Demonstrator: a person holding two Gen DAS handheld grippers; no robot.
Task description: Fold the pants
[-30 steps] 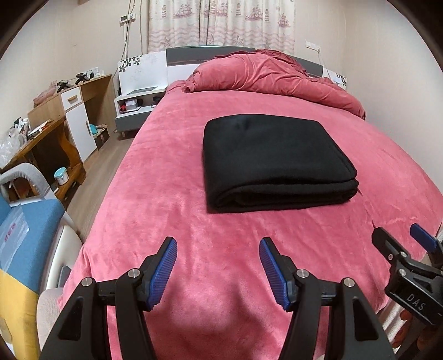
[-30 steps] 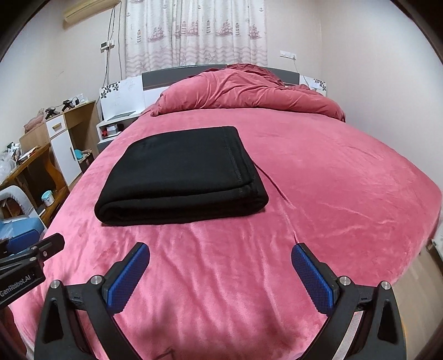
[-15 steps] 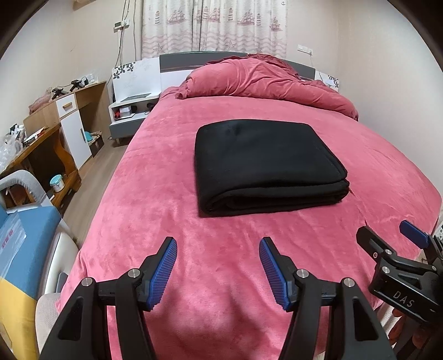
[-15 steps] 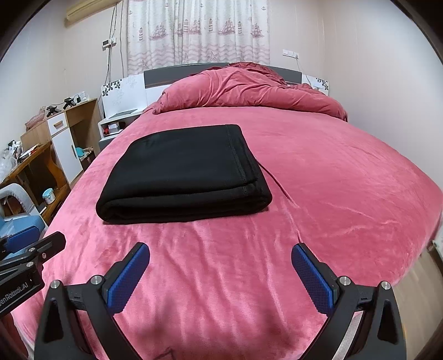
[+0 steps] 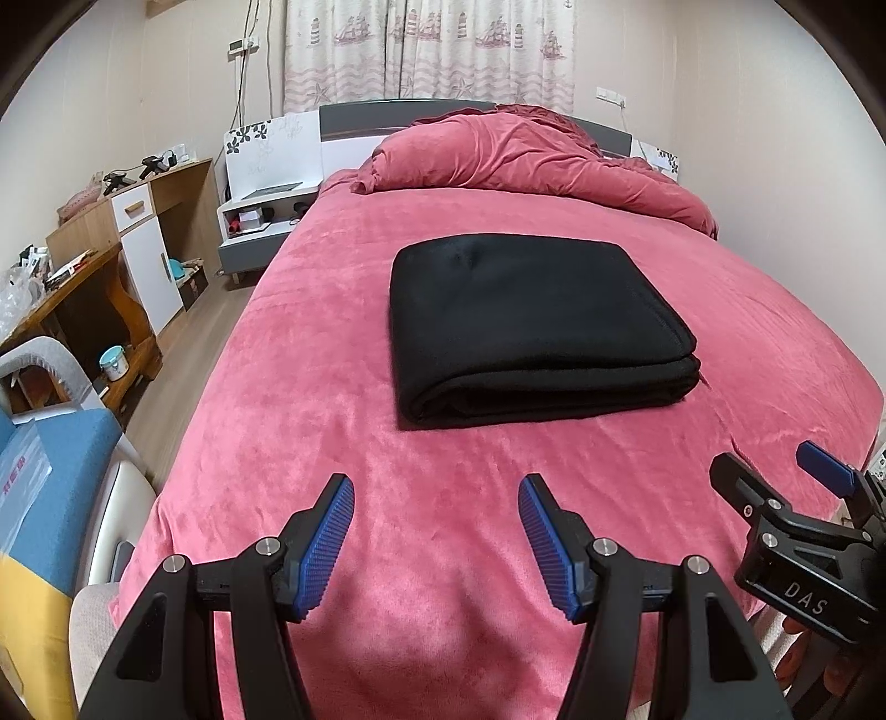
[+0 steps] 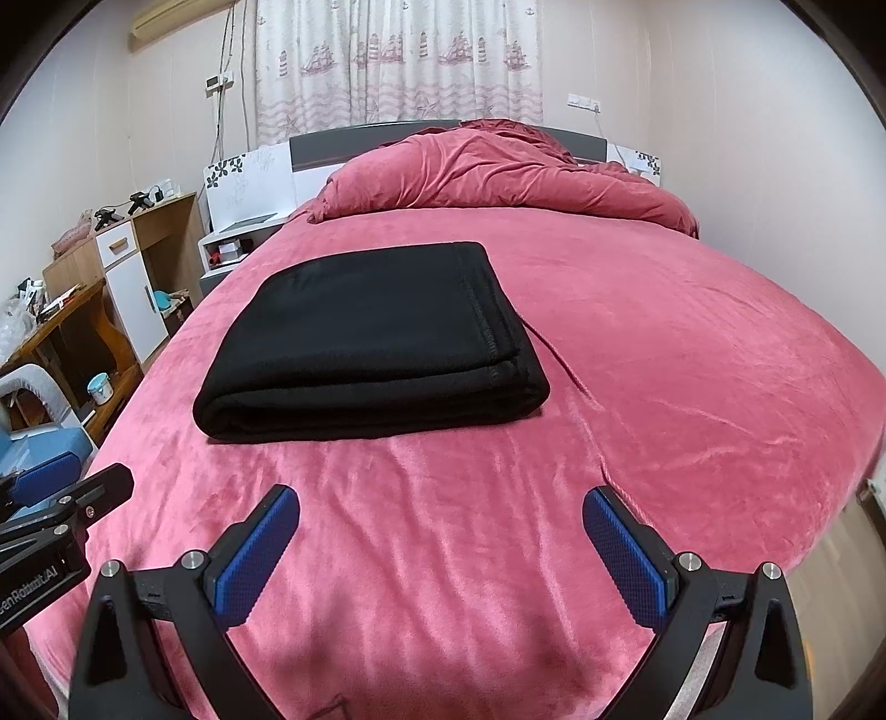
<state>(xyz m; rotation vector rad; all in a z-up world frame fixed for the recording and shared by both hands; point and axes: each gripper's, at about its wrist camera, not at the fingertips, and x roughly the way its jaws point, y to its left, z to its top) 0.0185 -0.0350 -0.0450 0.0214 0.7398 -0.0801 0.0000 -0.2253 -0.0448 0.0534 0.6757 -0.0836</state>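
With the black pants (image 5: pixel 531 327) lying folded on the pink bed (image 5: pixel 310 387) at twelve o'clock, I held the left gripper (image 5: pixel 437 493) and right gripper (image 6: pixel 443 509) wide and empty; any careless regrasp risked dragging the layers apart.

Ahead of my left claw (image 5: pixel 436 487), with its blue ribbed pads (image 5: pixel 326 545) on black fingers, lie the black folded pants (image 5: pixel 526 321) on a pink-red plush bed cover (image 5: pixel 332 343). Beyond is a matching crumpled duvet (image 5: pixel 526 160), then white curtains (image 5: pixel 426 50) patterned with pink ships and lighthouses.
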